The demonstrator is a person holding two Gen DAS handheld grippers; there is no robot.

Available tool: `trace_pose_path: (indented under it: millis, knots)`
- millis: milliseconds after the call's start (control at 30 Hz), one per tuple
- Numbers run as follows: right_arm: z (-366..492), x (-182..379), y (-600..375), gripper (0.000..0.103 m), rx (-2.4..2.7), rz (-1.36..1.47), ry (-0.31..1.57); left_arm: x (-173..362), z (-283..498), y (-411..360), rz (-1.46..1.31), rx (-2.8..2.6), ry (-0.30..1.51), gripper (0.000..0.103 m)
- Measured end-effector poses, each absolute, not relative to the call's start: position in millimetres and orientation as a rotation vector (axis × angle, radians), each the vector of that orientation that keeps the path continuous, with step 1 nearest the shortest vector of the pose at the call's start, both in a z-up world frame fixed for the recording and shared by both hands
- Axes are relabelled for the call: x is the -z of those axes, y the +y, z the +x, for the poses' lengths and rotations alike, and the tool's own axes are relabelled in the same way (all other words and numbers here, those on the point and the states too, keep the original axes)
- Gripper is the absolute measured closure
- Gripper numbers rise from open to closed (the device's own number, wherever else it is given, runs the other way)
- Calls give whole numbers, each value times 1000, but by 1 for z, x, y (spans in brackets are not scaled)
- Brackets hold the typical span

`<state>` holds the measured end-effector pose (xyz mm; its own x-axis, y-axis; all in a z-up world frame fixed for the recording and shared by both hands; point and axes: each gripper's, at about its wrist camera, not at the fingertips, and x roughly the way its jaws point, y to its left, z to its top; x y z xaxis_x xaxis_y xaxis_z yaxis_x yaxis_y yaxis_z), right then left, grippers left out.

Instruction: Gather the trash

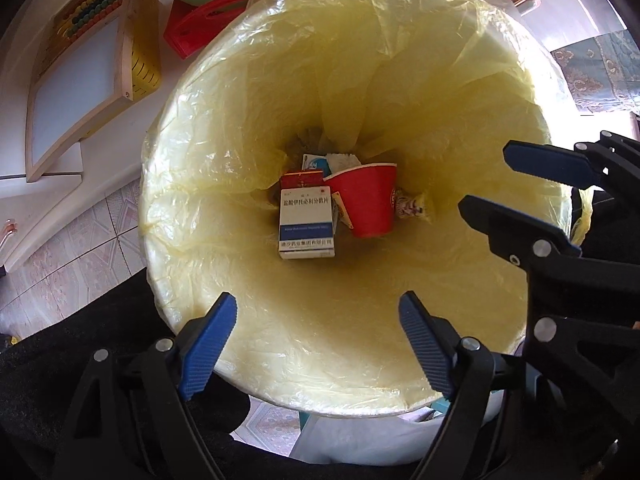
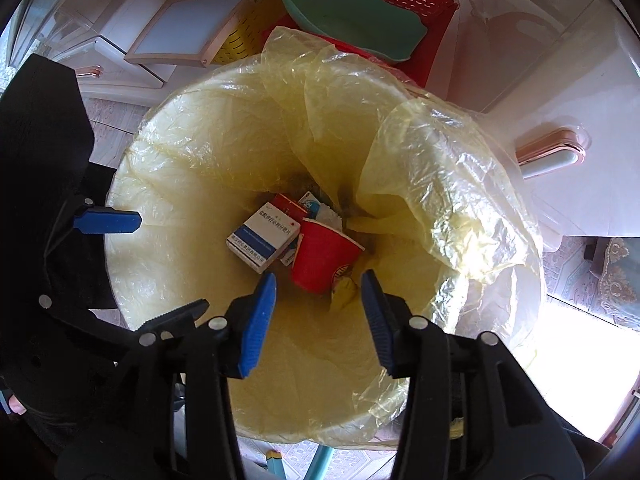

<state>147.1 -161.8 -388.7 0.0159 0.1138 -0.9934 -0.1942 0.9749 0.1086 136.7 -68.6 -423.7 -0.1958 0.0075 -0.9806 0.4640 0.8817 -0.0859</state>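
Two pieces, a box [image 1: 306, 222] and a red cup [image 1: 367, 200], lie at the bottom of the bag [image 1: 248, 92], well below both claws. Left claw [image 1: 316, 344] and right claw [image 2: 318, 320] hang open and empty over the mouth. Loose bag folds could snag a pad if either dips.

Bright daylight, blown-out glare, fisheye-warped edges

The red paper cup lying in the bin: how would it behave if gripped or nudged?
The red paper cup lies on its side, so it would probably roll in a curve when nudged. It looks empty and thin-walled: likely light and easily crushed. The loose yellow liner beneath may let it slide.
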Motion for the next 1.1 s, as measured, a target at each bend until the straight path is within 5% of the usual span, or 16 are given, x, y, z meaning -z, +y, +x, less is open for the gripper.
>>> trace_pose_path:
  millis: [267, 600, 1100]
  knots:
    - [147, 389, -161, 56, -237, -63, 1541, 422, 136, -68, 368, 427, 1719, 21]
    - [130, 341, -178, 28, -246, -23, 1515, 379, 126, -63, 252, 529, 1747, 17]
    - [186, 72, -251, 12, -225, 48, 1250, 81, 155, -53, 474, 371, 1323, 7]
